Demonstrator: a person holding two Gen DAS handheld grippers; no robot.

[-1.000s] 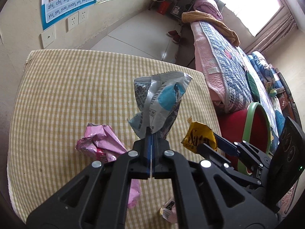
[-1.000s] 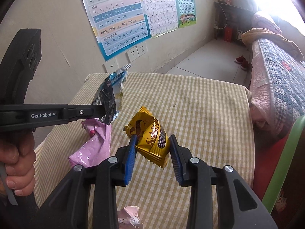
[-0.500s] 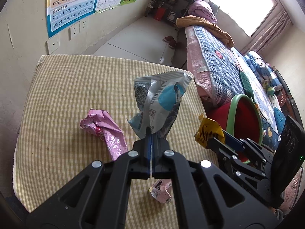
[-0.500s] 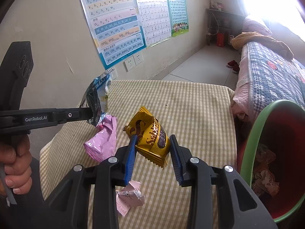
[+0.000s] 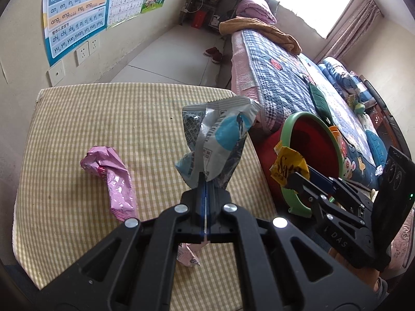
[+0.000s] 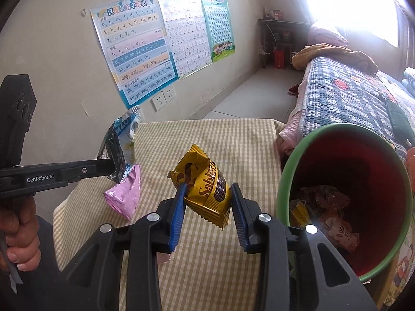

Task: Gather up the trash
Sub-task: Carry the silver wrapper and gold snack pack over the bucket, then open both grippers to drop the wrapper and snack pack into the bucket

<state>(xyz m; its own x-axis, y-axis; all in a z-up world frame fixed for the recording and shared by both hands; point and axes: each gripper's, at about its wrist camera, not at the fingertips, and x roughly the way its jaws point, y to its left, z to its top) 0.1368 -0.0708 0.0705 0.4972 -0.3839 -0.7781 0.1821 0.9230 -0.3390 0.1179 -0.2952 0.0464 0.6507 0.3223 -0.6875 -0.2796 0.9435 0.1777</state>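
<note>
Pink wrapper (image 5: 109,178) lies uncollected on the checked tablecloth (image 5: 77,119), left. Left gripper (image 5: 205,194) is pinched tight on a silver-blue snack bag (image 5: 218,140), held aloft for carrying. Right gripper (image 6: 207,204) clasps a yellow biscuit packet (image 6: 205,189) just beside the red bin (image 6: 285,178), apparently for dropping in.

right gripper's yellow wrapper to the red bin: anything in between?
Nothing visible does. The right gripper holds the yellow wrapper above the checked table, just left of the red bin. The bin's open mouth faces it, with only old trash inside.
</note>
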